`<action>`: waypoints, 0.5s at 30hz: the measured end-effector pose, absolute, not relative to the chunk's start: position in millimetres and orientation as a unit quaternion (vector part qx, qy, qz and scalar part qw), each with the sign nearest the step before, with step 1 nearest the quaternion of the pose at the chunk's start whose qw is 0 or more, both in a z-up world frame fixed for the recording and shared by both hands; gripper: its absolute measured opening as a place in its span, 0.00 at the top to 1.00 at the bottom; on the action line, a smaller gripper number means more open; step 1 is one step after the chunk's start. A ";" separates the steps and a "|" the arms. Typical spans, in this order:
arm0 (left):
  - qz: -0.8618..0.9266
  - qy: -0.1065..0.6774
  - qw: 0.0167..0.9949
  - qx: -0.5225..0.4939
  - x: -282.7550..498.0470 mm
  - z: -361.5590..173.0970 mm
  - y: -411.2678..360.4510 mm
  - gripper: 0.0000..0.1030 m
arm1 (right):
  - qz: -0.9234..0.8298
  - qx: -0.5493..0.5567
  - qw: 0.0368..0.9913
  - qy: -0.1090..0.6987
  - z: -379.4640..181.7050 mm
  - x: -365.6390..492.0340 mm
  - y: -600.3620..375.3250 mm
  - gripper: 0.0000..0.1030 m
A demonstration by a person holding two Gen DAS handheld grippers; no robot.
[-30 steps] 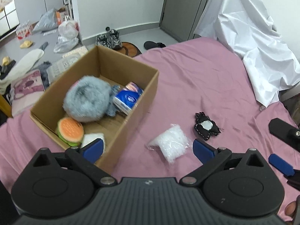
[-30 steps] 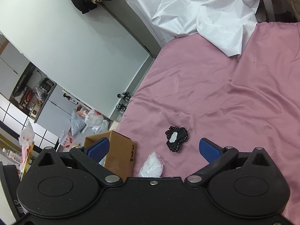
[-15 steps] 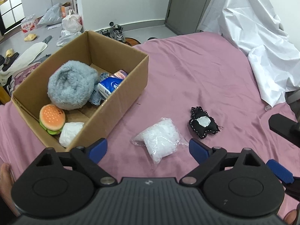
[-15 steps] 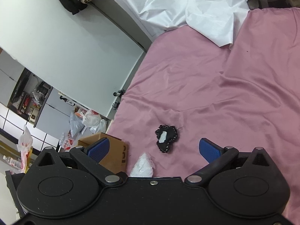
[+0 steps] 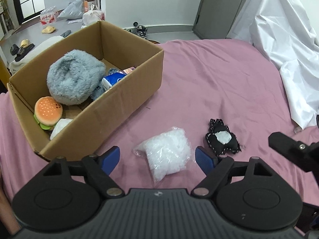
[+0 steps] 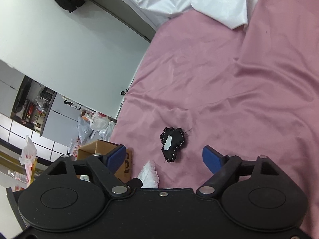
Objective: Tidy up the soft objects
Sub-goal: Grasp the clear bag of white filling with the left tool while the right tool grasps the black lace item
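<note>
A wide bed under a smooth pink sheet [image 5: 219, 75] is filling the room, with a crumpled white cloth [image 5: 283, 39] lying over its far corner. Pale grey walls [image 6: 69, 39] are rising beyond; daylight is coming through a dark-framed window [image 5: 30, 4] above the grey floor [image 5: 35, 31].

1. Left gripper [image 5: 157, 159] lowered toward the pink bedsheet [image 5: 219, 83]; jaws just narrowed, blue pads now flanking the clear plastic bag of white stuffing [image 5: 167, 155] without touching.
2. Right gripper [image 6: 164, 158] dropped closer to the black fabric pouch with white patch [image 6: 172, 143]; jaws just closing, pouch ahead, untouched.
3. Right gripper's blue pad gone from left wrist view.
</note>
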State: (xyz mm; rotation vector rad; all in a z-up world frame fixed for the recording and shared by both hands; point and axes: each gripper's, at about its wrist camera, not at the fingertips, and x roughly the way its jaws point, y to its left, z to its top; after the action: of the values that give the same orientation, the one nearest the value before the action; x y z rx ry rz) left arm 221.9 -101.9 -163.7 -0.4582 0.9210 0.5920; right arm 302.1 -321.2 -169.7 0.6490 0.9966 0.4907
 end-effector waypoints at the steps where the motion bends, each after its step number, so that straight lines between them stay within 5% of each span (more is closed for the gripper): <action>1: 0.281 0.434 0.827 -0.220 223.8 -165.0 -101.6 0.20 | 0.230 0.306 0.798 0.466 -171.6 303.7 -320.9 0.22; 13: 0.290 0.444 0.810 -0.251 240.9 -188.3 -94.8 0.20 | 0.232 0.340 0.774 0.481 -197.8 319.7 -316.5 0.32; 15: 0.287 0.441 0.809 -0.261 241.7 -193.2 -90.3 0.30 | 0.234 0.344 0.768 0.488 -203.6 321.9 -313.8 0.34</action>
State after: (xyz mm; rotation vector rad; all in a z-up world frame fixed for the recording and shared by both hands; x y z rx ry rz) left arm 241.7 -90.3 -193.2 -0.5588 0.9432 0.6126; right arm 321.9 -313.8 -203.6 0.7459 1.0591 0.5081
